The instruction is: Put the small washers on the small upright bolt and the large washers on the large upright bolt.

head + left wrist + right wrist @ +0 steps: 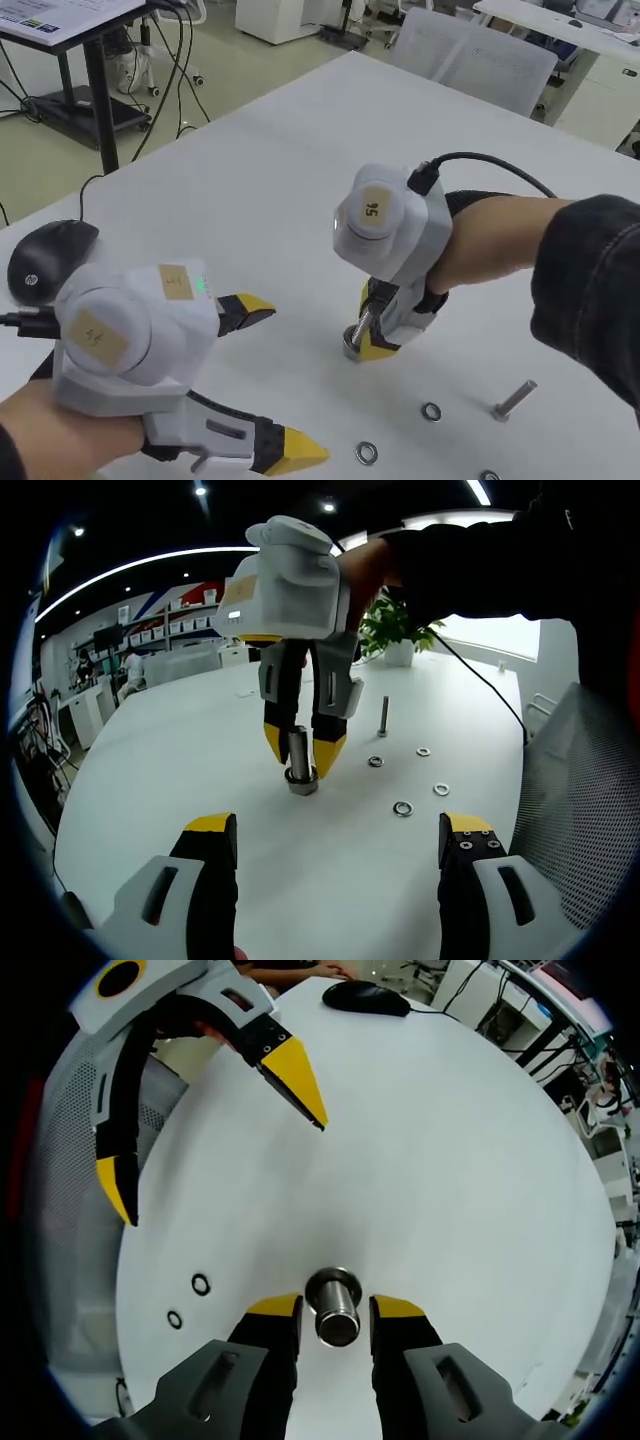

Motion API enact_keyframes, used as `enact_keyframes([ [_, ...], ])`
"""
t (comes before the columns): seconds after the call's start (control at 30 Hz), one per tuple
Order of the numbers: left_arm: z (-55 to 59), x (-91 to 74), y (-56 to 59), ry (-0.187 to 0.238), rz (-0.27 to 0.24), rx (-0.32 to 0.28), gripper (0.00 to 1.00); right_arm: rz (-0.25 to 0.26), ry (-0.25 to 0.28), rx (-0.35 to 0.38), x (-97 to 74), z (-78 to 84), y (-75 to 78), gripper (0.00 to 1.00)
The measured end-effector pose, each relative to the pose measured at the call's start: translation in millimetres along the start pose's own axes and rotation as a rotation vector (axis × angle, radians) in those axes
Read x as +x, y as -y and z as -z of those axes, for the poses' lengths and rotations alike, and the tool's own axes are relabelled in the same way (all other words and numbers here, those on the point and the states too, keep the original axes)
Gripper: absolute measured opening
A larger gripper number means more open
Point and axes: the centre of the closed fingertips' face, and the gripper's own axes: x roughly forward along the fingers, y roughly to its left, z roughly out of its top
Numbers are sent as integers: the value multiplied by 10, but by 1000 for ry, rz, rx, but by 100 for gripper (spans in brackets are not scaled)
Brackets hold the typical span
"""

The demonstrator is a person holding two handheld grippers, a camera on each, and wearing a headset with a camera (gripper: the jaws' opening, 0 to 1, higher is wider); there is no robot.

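The large bolt (358, 335) (336, 1306) stands head-down on the white table (250, 180). My right gripper (375, 345) (337, 1310) points down over it with both yellow tips pressed against its shaft. From the left gripper view the same bolt (299, 758) sits between those tips. The small bolt (515, 400) (383, 715) stands upright to the right. Several washers lie flat near it, among them one (431, 411), another (367, 453) and a third (403, 807). My left gripper (288, 380) (338, 825) hovers open at the near left, holding nothing.
A black mouse (50, 260) (365, 998) lies at the table's left edge. A mesh chair (480, 60) stands behind the far edge. A desk with cables (90, 60) stands on the floor at upper left.
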Motion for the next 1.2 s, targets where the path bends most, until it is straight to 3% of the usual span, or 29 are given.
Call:
enact_keyframes([
  [0.7, -89, 10, 40, -6, 20, 35, 82, 40, 22, 80, -199, 244, -27, 28],
  [1.2, -151, -16, 112, -15, 55, 70, 82, 63, 33, 160, -317, 438, -178, 28],
])
